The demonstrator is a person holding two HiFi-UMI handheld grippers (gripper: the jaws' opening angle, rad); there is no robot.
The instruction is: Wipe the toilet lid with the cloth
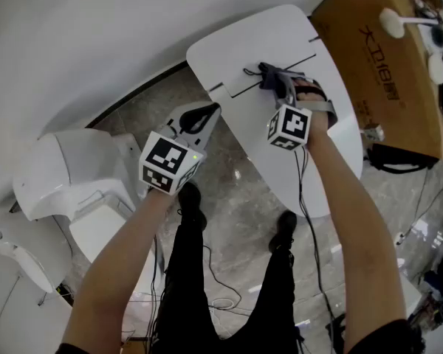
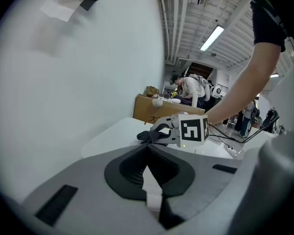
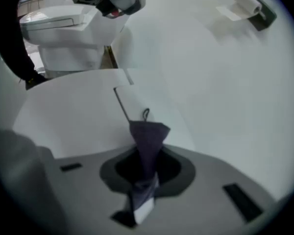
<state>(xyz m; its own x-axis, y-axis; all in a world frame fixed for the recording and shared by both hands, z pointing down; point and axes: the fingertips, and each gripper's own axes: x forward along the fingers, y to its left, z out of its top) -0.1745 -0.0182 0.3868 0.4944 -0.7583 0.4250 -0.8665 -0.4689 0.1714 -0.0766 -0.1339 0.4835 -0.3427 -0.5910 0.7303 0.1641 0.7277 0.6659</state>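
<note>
The white toilet lid [image 1: 258, 43] lies shut, its hinge slot showing as a dark line. A dark cloth [image 1: 268, 72] is bunched on the lid near that slot, and my right gripper [image 1: 280, 87] is shut on it. In the right gripper view the cloth [image 3: 149, 133] juts from between the jaws, its tip and small loop touching the lid [image 3: 73, 111]. My left gripper [image 1: 199, 116] hovers at the lid's left edge, shut and holding nothing. From the left gripper view [image 2: 148, 148] I see the cloth [image 2: 149, 136] and the lid [image 2: 112, 136].
A cardboard box [image 1: 376, 57] stands right of the toilet. A second white toilet [image 1: 66, 172] sits at the left, with loose parts near it. A paper roll holder [image 3: 250, 6] hangs on the white wall. Cables run over the stone floor [image 1: 236, 198]. People stand in the background [image 2: 193, 89].
</note>
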